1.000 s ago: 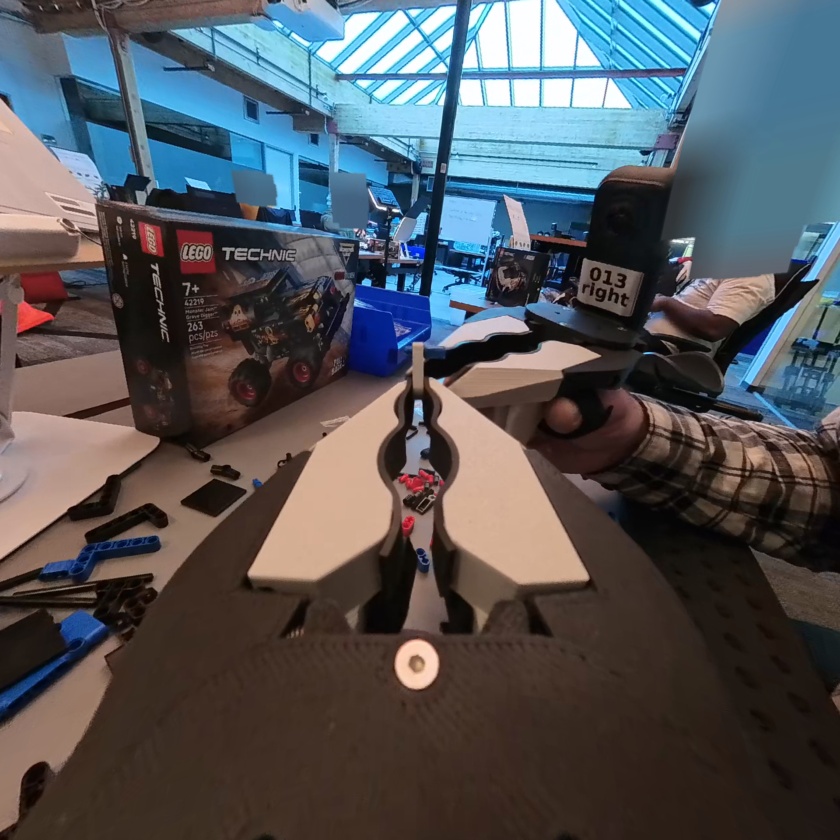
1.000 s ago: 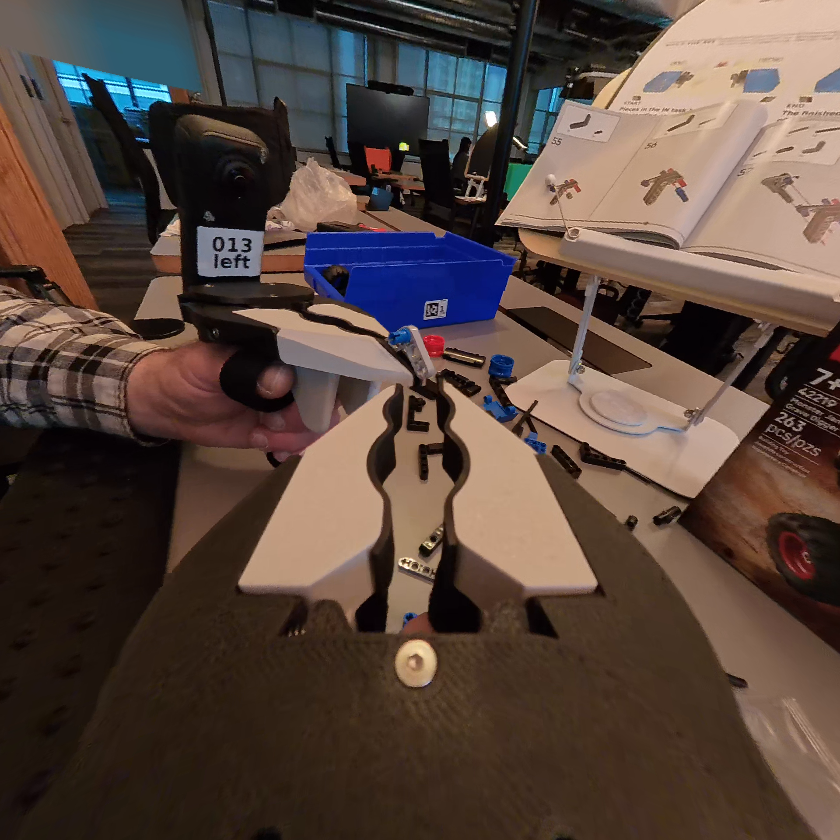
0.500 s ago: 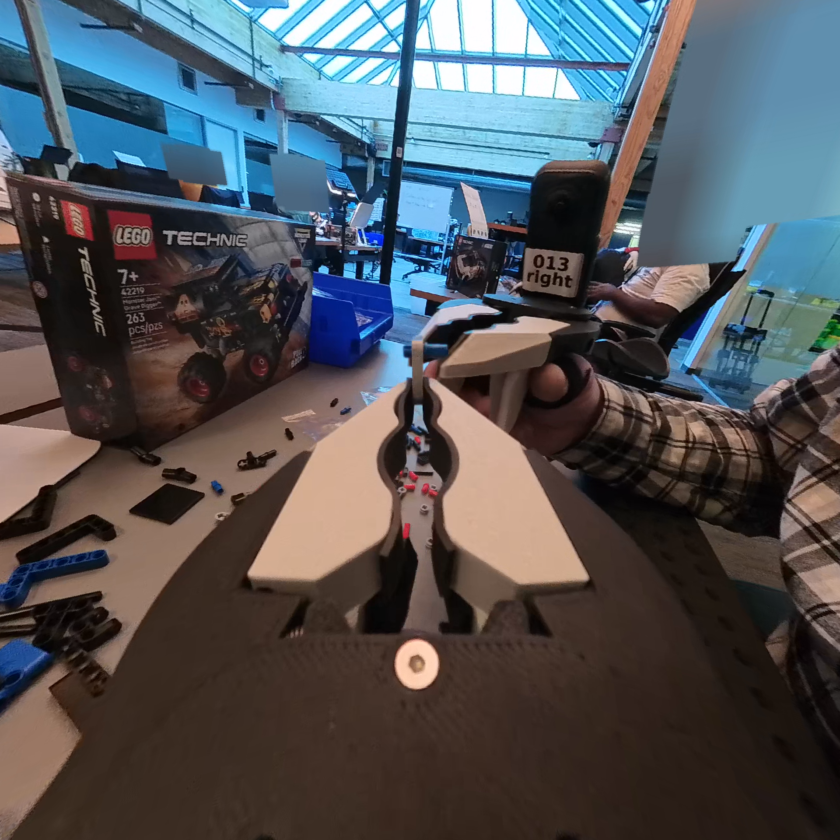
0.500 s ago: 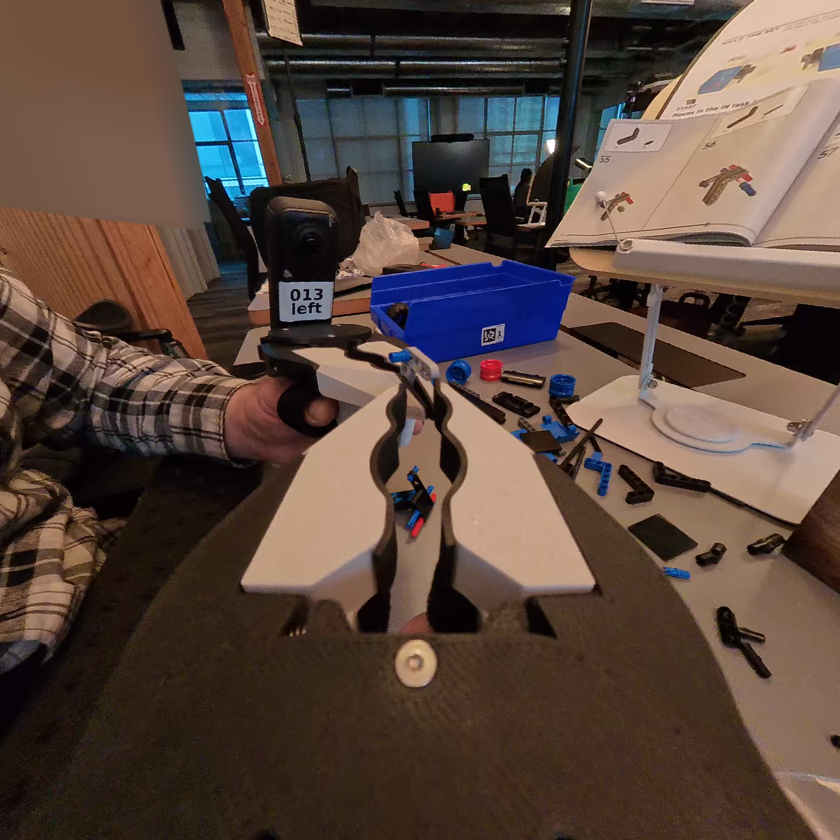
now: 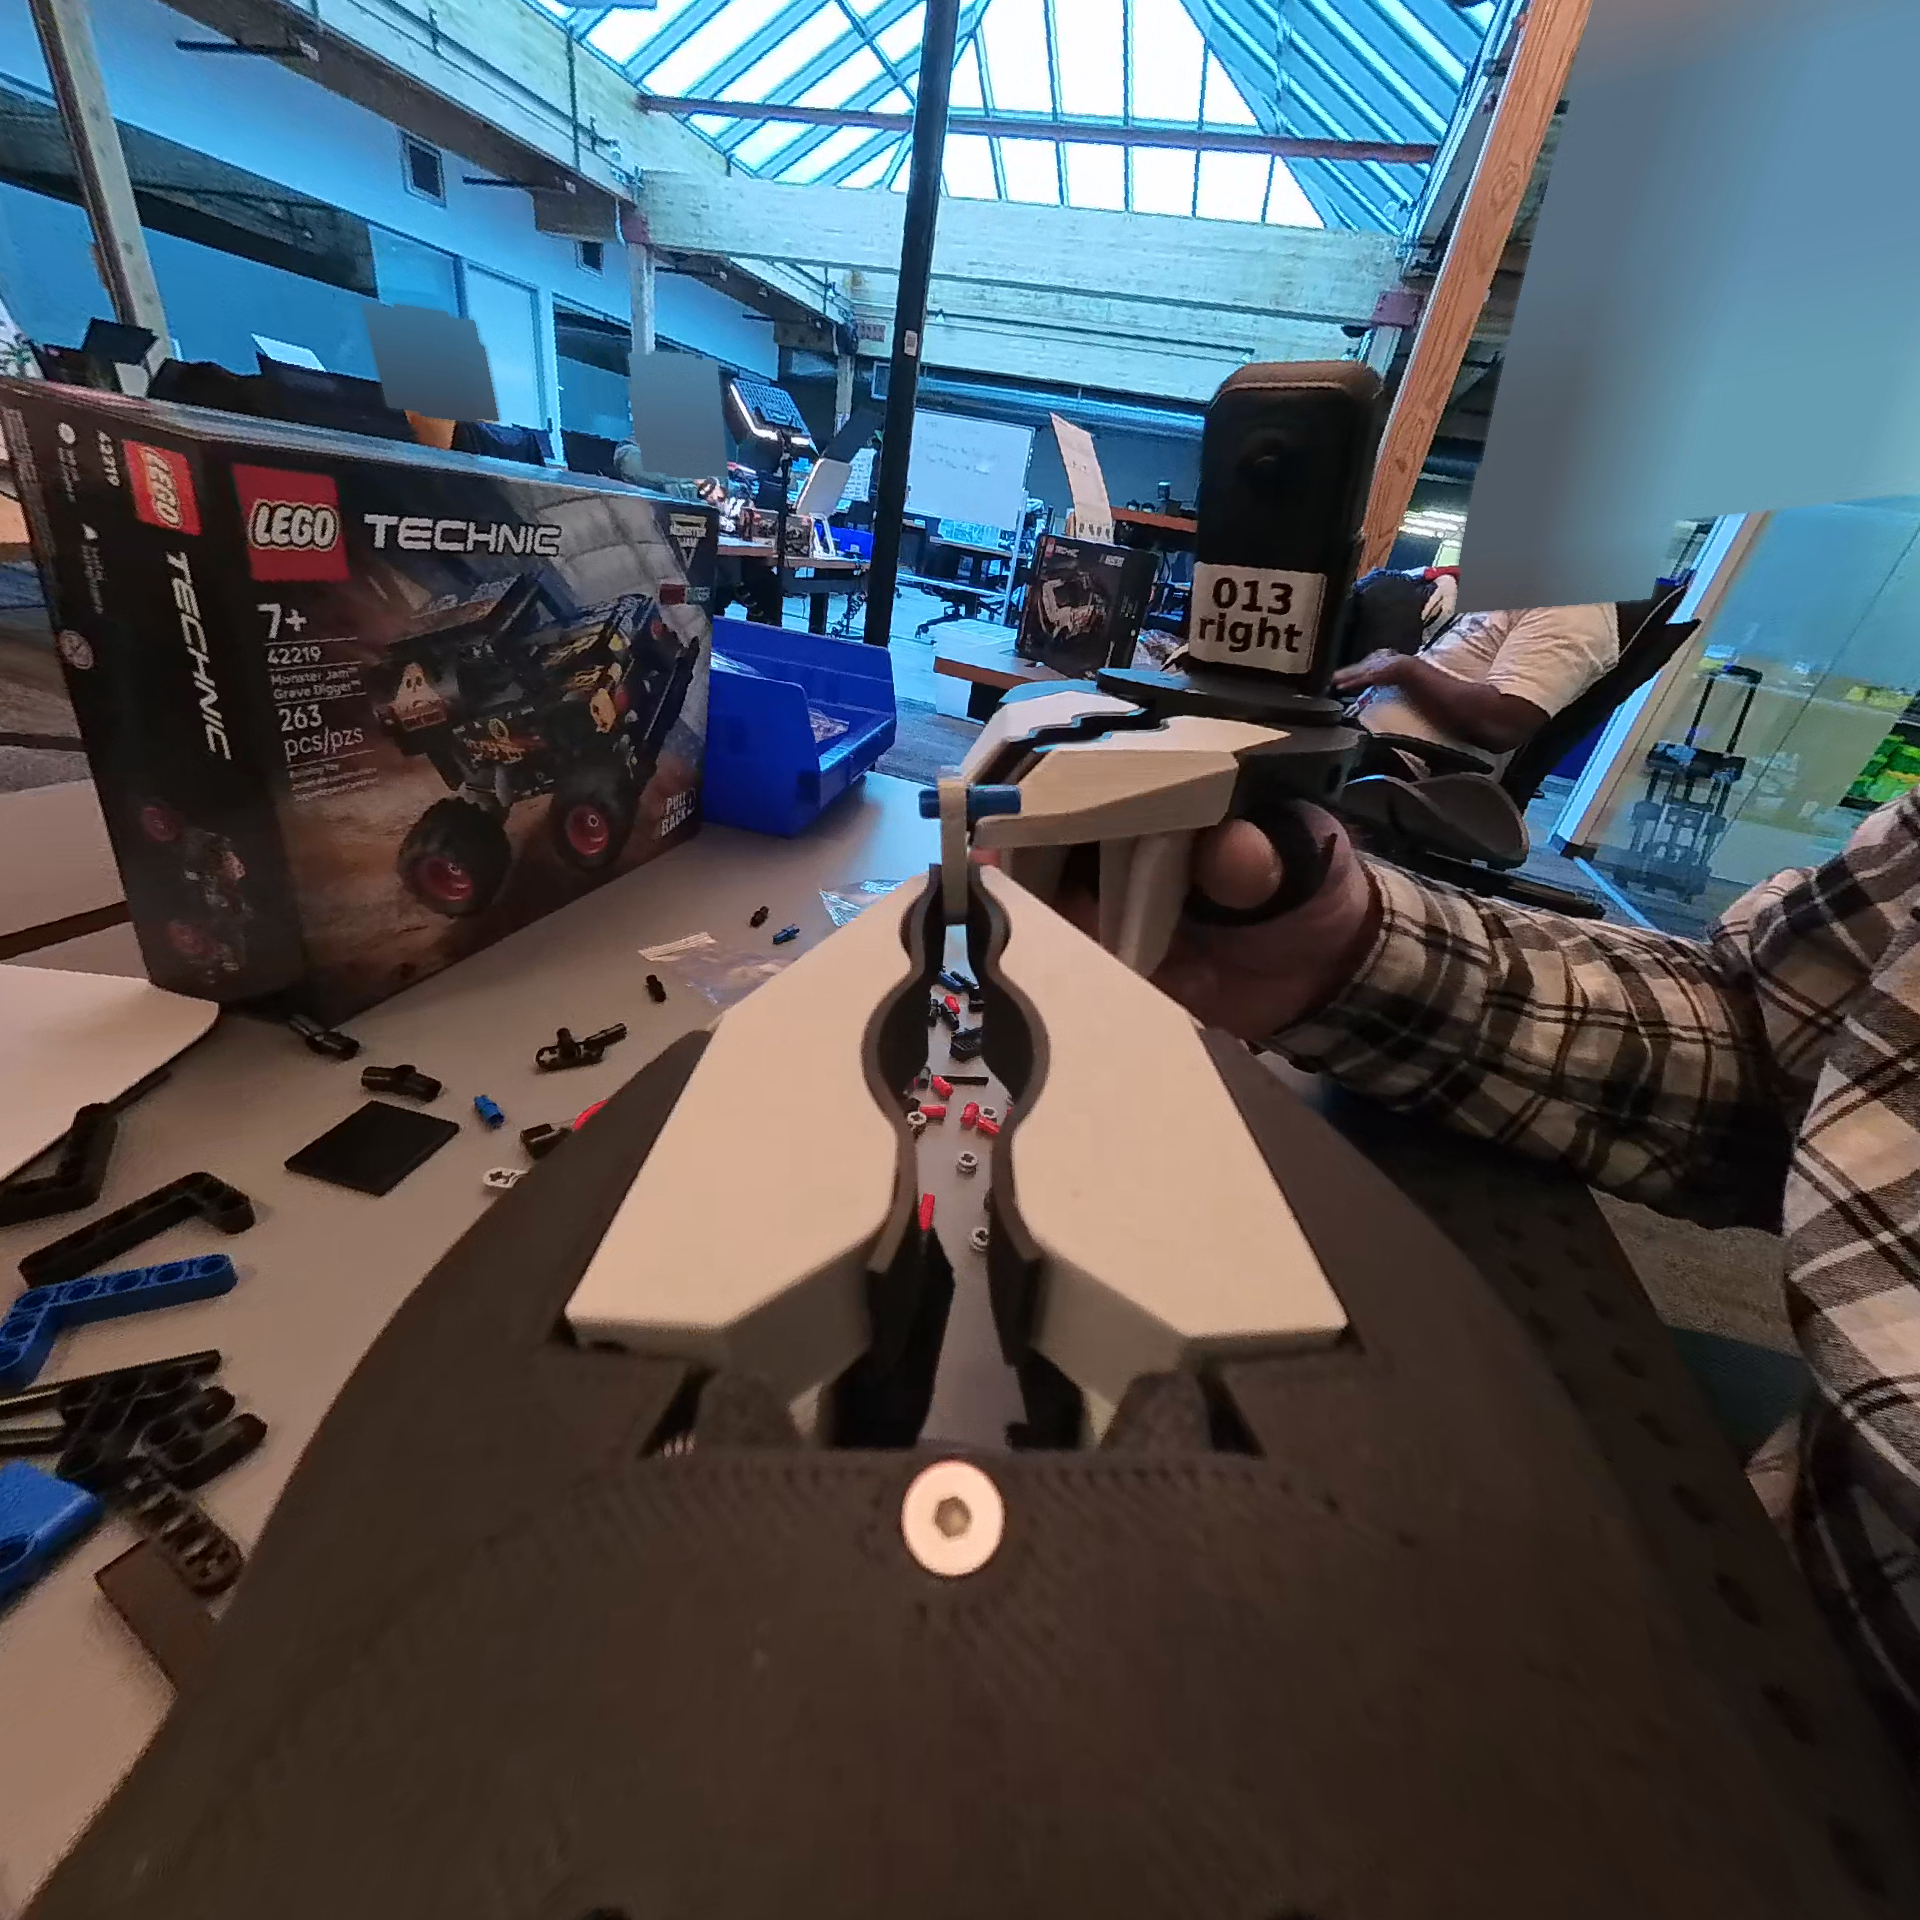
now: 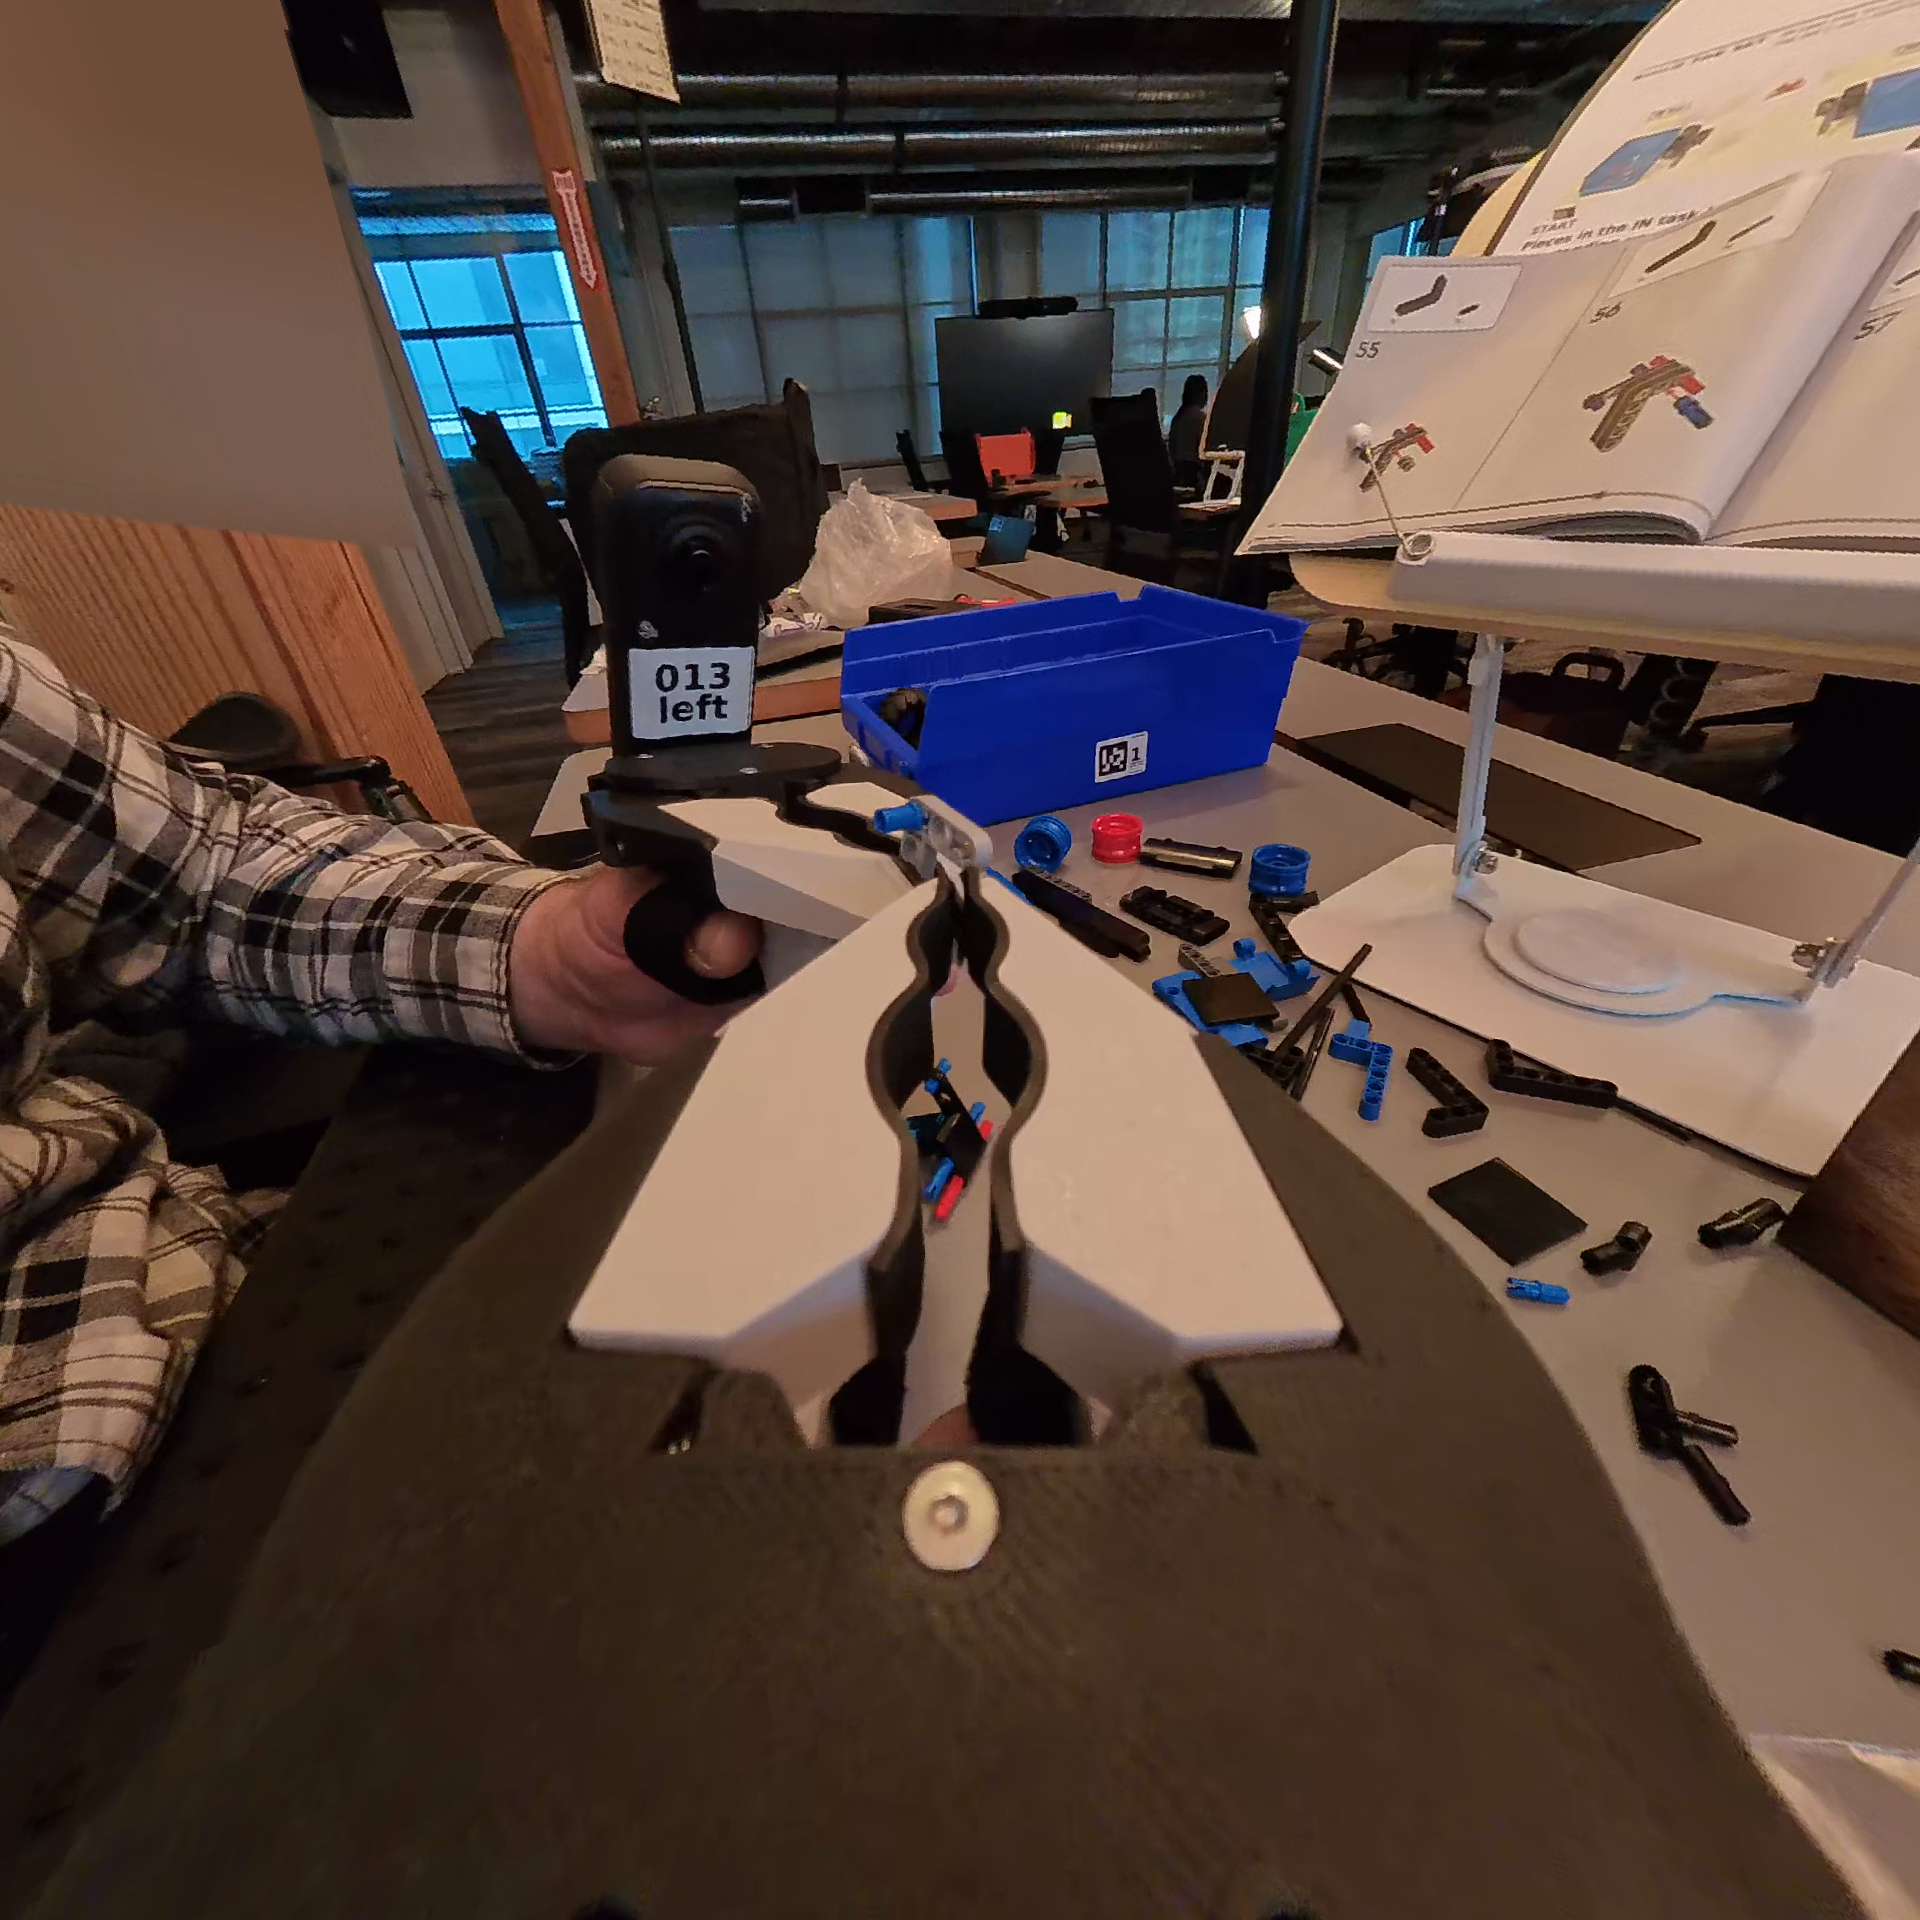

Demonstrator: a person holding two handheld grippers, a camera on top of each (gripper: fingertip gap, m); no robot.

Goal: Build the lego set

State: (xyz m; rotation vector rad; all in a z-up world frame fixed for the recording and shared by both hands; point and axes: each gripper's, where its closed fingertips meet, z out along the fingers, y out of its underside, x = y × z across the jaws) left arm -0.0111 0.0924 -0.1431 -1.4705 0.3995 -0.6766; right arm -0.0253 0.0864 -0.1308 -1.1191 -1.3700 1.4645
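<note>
My left gripper (image 5: 956, 896) is shut on the lower end of a short grey beam (image 5: 952, 847), held upright above the table. A blue pin (image 5: 966, 802) sits through the beam's top hole. My right gripper (image 6: 956, 891) comes in from the right (image 5: 985, 817), and its jaws are closed at the pin's end, against the beam. In the right wrist view, the left gripper (image 6: 899, 847) holds the beam (image 6: 951, 836) just past my tips, with the pin (image 6: 894, 818) sticking out to the left. A small black, blue and red assembly (image 6: 948, 1138) lies on the table below.
The set's box (image 5: 416, 675) stands at the left with a blue bin (image 5: 800, 727) behind it. Loose black and blue beams (image 5: 125, 1278) and red pins (image 5: 945, 1101) lie on the table. An open instruction book (image 6: 1662, 416) rests on a white stand (image 6: 1558, 956). Small wheels (image 6: 1117, 836) lie near it. Both grippers' tips are close together, under 4 cm apart.
The right gripper's jaws went from slightly apart to closed at the pin. Both grippers swung together, so the views shifted. The left gripper kept hold of the beam.
</note>
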